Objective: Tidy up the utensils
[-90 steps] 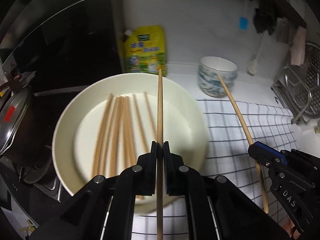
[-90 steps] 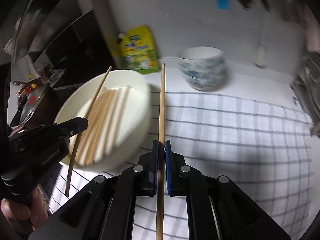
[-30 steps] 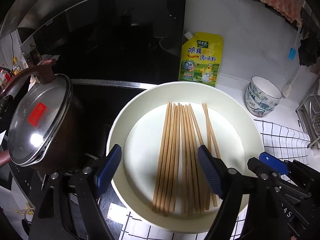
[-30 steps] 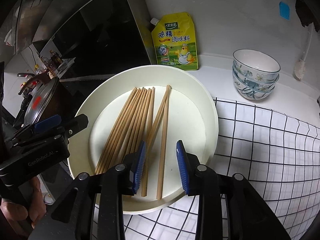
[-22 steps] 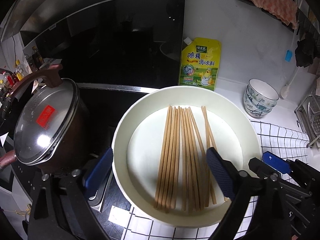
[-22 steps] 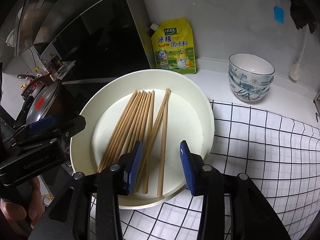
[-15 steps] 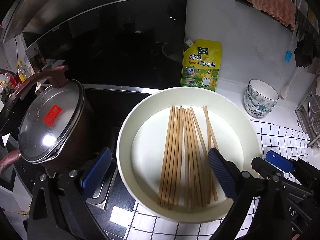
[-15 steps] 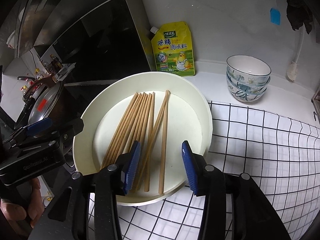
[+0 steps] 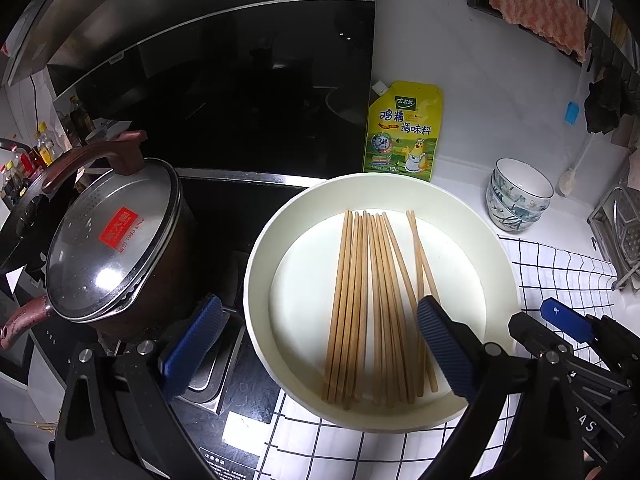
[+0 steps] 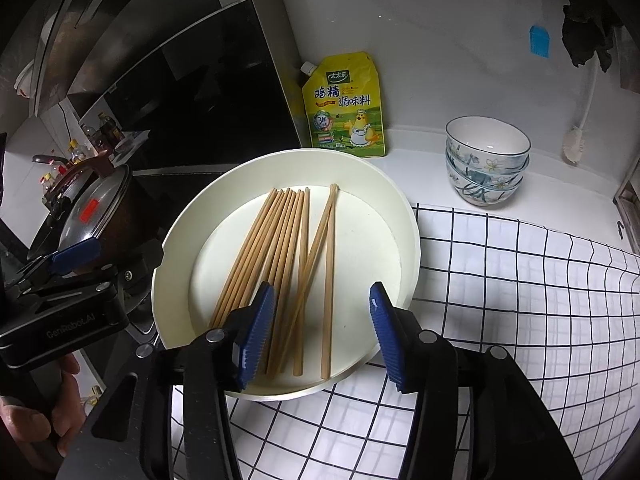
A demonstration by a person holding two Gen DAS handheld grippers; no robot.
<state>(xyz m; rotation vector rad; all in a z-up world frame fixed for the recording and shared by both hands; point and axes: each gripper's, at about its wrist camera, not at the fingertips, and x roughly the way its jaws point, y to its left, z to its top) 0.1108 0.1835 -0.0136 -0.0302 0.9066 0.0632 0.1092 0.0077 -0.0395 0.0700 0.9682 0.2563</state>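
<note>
Wooden chopsticks (image 9: 374, 308) lie in a loose row on the flat of the cream plate (image 9: 260, 256), all w/ far ends toward the seasoning pouch (image 9: 404, 132); two on the right side cross each other, apart from the main bundle.

Risks, as I judge them: plate overhangs the stove edge near the lidded pot (image 9: 108, 240), so a push w/ either tool could tip or slide it. Sticks are thin and round, so a nudge would roll them out of line, esp. the crossed pair.

Left gripper (image 9: 316, 344) is spread wide, nothing held, hovering over the plate's near-left edge w/ the bundle between its pads. Right gripper (image 10: 322, 336) also gapes empty, near ends of the crossed pair just beyond its tips, above the checked cloth (image 10: 520, 300).
</note>
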